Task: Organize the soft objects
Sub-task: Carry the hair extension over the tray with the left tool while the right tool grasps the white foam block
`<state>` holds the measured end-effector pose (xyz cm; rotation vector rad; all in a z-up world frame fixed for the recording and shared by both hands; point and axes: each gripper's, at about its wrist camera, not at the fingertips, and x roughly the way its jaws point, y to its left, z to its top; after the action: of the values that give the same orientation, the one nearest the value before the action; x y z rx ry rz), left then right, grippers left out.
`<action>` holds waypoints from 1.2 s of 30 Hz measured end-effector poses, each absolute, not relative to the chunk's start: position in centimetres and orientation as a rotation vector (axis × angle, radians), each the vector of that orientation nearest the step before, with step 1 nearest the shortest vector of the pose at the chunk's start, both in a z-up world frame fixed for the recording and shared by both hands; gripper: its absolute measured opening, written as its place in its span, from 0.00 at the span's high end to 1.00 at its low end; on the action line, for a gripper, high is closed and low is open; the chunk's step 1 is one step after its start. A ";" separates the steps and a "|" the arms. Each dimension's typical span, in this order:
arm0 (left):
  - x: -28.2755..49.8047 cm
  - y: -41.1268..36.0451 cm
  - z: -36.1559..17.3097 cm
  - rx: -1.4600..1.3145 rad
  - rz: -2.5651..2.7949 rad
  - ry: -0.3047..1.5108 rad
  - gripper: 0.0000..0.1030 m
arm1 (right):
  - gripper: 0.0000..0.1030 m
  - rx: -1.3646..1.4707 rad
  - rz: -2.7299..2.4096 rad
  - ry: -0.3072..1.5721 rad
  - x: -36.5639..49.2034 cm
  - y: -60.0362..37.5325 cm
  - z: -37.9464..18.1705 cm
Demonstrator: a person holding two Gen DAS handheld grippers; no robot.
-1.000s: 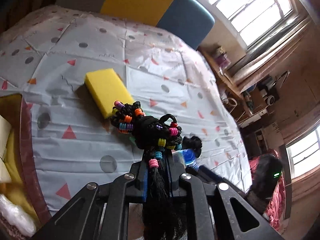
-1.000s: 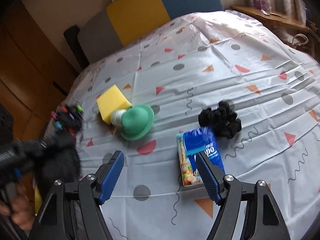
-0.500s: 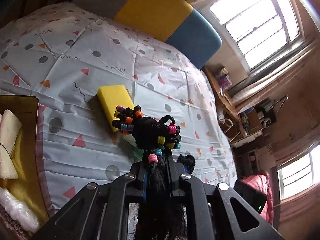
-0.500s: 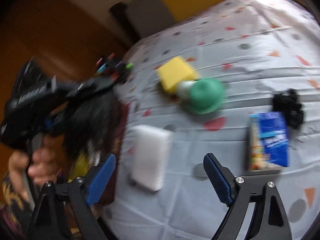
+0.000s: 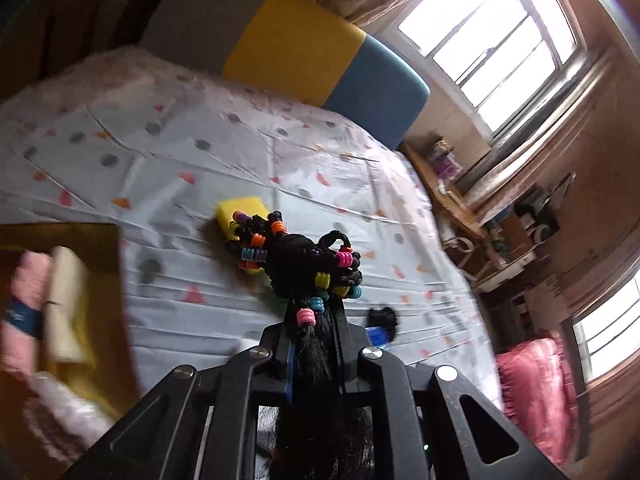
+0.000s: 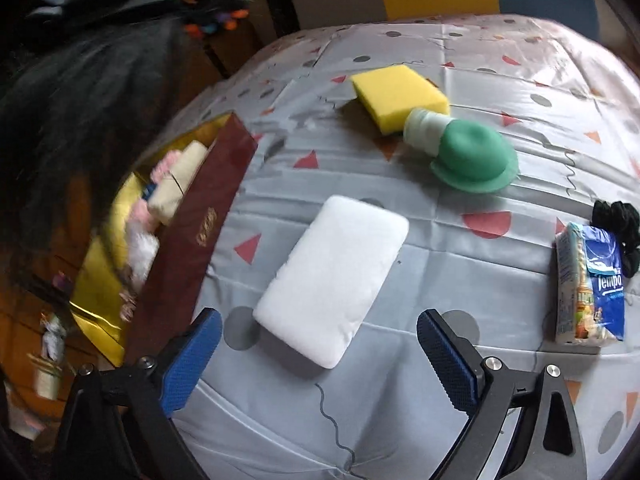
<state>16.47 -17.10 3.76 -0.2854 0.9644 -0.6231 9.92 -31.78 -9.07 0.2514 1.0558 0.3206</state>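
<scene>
Swung leftward since earlier, the left tongs [image 5: 314, 344] clamp a beaded wig [image 5: 296, 264] near the box [image 6: 188, 236]; right tongs [image 6: 320, 354] gape over a white sponge [image 6: 332, 280].

1. A table [image 5: 248, 148] under a grey cloth with triangles and dots
2. Far side: a chair back [image 5: 320, 68] in grey, yellow and blue
3. Bright windows [image 5: 492, 36] at right, above a cluttered wooden shelf [image 5: 472, 216]

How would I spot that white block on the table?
Start at the dark red box at the patterned tablecloth's left edge. Right beside it lies the white sponge, before the open right claw. It is plain white; its neighbour sponge is yellow.
</scene>
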 end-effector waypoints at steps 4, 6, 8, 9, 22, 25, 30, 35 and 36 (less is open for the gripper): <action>14.5 -14.8 3.7 -0.203 -0.570 0.921 0.88 | 0.04 0.228 0.325 1.080 10.0 -31.1 -9.7; 13.4 -13.7 3.6 -0.153 -0.538 0.898 0.88 | 0.04 0.223 0.321 1.095 9.8 -30.7 -10.0; 12.2 -12.7 3.4 -0.107 -0.506 0.875 0.88 | 0.04 0.220 0.308 1.098 9.8 -30.6 -10.2; 11.6 -12.3 3.2 -0.089 -0.491 0.866 0.88 | 0.04 0.233 0.301 1.092 9.8 -30.8 -10.2; 6.3 -8.6 1.3 0.063 -0.337 0.802 0.87 | 0.03 0.357 0.067 1.063 12.4 -30.9 -10.5; 6.0 -8.1 1.1 0.071 -0.324 0.801 0.87 | 0.03 0.306 0.017 1.057 13.0 -29.7 -10.5; 5.9 -7.0 0.7 0.054 -0.307 0.812 0.87 | 0.33 0.106 -0.053 1.049 12.9 -27.3 -10.7; 5.8 -5.8 0.1 0.029 -0.296 0.826 0.87 | 0.40 0.074 0.000 1.004 11.9 -27.2 -10.7; 5.8 -5.4 0.0 0.018 -0.294 0.829 0.87 | 0.40 0.077 0.008 0.999 11.7 -27.3 -10.8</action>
<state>5.84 -5.44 0.02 0.0177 0.8289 -0.2941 11.75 -27.33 -10.76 0.0771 0.9986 0.0084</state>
